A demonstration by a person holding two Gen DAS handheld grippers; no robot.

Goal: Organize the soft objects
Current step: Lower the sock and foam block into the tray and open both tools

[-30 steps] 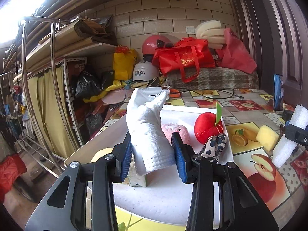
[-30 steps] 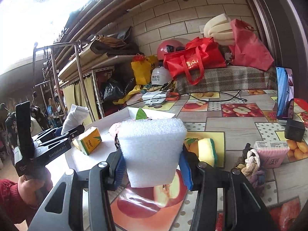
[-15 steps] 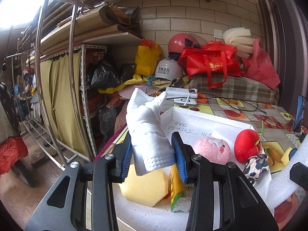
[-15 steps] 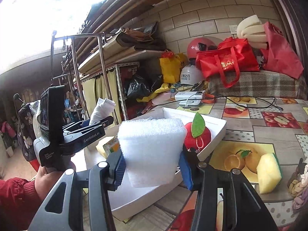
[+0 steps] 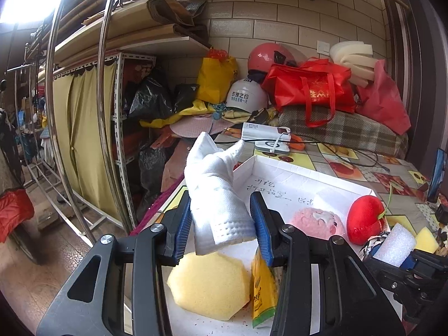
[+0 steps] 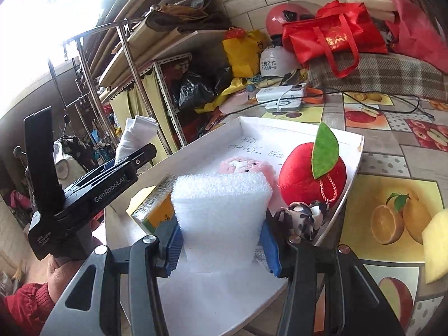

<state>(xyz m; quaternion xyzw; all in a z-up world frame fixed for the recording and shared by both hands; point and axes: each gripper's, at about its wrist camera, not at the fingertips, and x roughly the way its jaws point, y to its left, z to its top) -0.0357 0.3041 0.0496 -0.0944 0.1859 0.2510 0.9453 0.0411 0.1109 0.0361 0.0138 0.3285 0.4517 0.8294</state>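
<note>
In the tray [image 6: 355,151]: five soft items.

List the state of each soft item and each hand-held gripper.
Left hand-held gripper: shut on glove.
Right hand-held gripper: shut on foam.
Glove: held upright, over tray.
Foam: held over tray.
Tray: open, on table.
Apple: in tray.
Pink plush: in tray.
Sponge: in tray.
</note>
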